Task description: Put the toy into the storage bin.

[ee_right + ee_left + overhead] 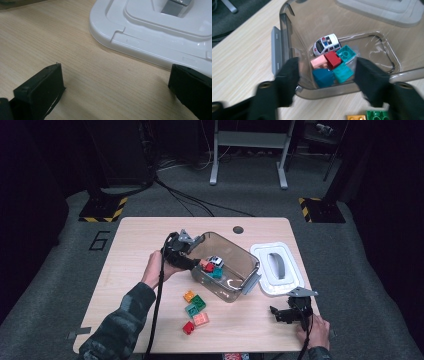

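Observation:
A smoky clear plastic container (pixel 240 251) stands mid-table, holding a toy police car (pixel 326 44) and several bricks: pink (pixel 319 61), red (pixel 333 59), teal (pixel 346 53) and blue (pixel 323 77). My left gripper (pixel 192 262) hovers at the container's left rim (pixel 284 30) with its jaws apart and nothing pinched between them; the bricks lie below it in the container. My right gripper (pixel 276 314) rests low near the table's front right corner, jaws wide apart over bare wood (pixel 116 77).
The white lid (pixel 276 267) with a grey handle lies right of the container, just beyond the right gripper (pixel 155 32). Loose orange (pixel 189 295), green (pixel 196 305), pink (pixel 201 319) and red (pixel 188 327) bricks sit in front of the container on the wooden table (pixel 140 250).

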Demonstrator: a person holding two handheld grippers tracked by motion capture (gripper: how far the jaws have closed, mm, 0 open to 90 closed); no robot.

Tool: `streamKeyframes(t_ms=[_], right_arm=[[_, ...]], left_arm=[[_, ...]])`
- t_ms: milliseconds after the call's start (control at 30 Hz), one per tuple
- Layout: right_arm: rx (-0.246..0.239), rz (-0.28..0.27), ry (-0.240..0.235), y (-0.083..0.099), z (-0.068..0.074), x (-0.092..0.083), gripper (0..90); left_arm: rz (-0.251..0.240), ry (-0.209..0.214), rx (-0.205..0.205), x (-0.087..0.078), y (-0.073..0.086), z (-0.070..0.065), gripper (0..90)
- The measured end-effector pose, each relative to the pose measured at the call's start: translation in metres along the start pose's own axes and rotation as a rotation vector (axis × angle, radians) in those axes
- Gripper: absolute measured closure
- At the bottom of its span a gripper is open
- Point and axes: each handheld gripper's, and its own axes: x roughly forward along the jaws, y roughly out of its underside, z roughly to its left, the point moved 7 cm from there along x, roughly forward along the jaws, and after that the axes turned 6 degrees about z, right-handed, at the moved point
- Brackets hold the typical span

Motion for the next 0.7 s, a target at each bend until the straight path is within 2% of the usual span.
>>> streamKeyframes(t_ms=[33,67,100,167,300,333,367,533,567,633,667,700], right_arm=[[0.000,0.000,0.000,0.000,0.000,0.000,0.0],[0.000,-0.001,0.001,0.000,0.000,0.000,0.0],[0.000,-0.001,0.001,0.000,0.000,0.000,0.0],[0.000,-0.001,0.000,0.000,0.000,0.000,0.0],[-0.001,0.001,0.000,0.000,0.000,0.000,0.0],[0.000,-0.001,0.001,0.000,0.000,0.000,0.0],[0.000,-0.001,0.001,0.000,0.000,0.000,0.0],[-0.001,-0.001,0.001,0.000,0.000,0.000,0.0],[-0.001,-0.001,0.001,0.000,0.000,0.000,0.0],[-0.001,-0.001,0.003,0.000,0.000,0.000,0.0],[-0.003,-0.001,0.004,0.000,-0.001,0.000,0.0],[-0.003,-0.001,0.004,0.000,-0.001,0.000,0.0]], left_arm=[[-0.008,0.002,0.001,-0.004,0.001,-0.001,31.0],[-0.028,-0.006,-0.003,-0.011,0.002,-0.002,22.6],[-0.028,-0.006,-0.003,-0.011,0.002,-0.002,20.0],[-0.051,-0.001,-0.012,-0.019,0.006,-0.005,16.9],[-0.066,-0.003,-0.013,-0.030,0.018,-0.009,13.4],[-0.072,-0.003,-0.020,-0.033,0.026,-0.010,12.3],[-0.072,-0.003,-0.020,-0.033,0.026,-0.010,11.6],[-0.058,-0.005,-0.062,-0.030,0.056,-0.010,9.1],[-0.058,-0.005,-0.062,-0.030,0.056,-0.010,8.6],[-0.050,-0.022,-0.075,-0.023,0.067,-0.011,7.9],[-0.036,-0.010,-0.082,-0.017,0.075,-0.013,7.5],[-0.036,-0.010,-0.082,-0.017,0.075,-0.013,7.5]])
